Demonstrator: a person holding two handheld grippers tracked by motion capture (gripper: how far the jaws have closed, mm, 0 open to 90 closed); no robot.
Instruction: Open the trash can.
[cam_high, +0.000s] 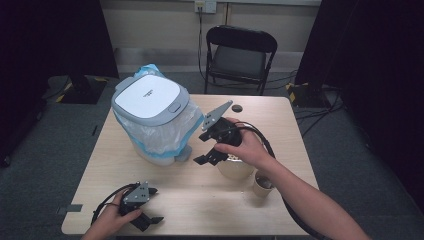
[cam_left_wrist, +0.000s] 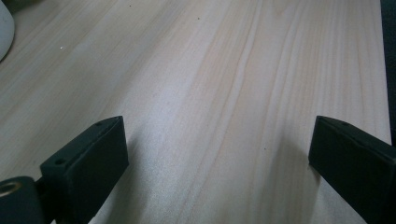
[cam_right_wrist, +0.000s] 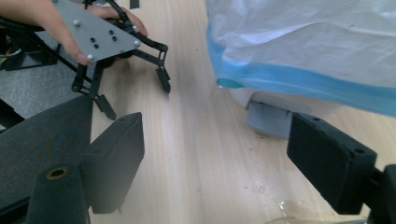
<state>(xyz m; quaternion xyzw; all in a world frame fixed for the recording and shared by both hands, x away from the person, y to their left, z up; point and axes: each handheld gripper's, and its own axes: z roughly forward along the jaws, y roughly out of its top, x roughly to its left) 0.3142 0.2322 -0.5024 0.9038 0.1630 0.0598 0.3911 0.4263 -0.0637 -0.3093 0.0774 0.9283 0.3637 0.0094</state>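
A small bin with a grey-and-white lid stands on the left half of the table, lined with a clear bag with a blue edge. My right gripper hangs just right of the bin's base, above a pale bowl. Its jaws are open with nothing between them, and they face the grey foot pedal. My left gripper rests near the front left edge of the table, open over bare wood. It also appears in the right gripper view.
A paper cup stands right of the bowl. A small dark round thing lies at the far side of the wooden table. A black folding chair stands behind it. A few wet drops mark the wood by the bin.
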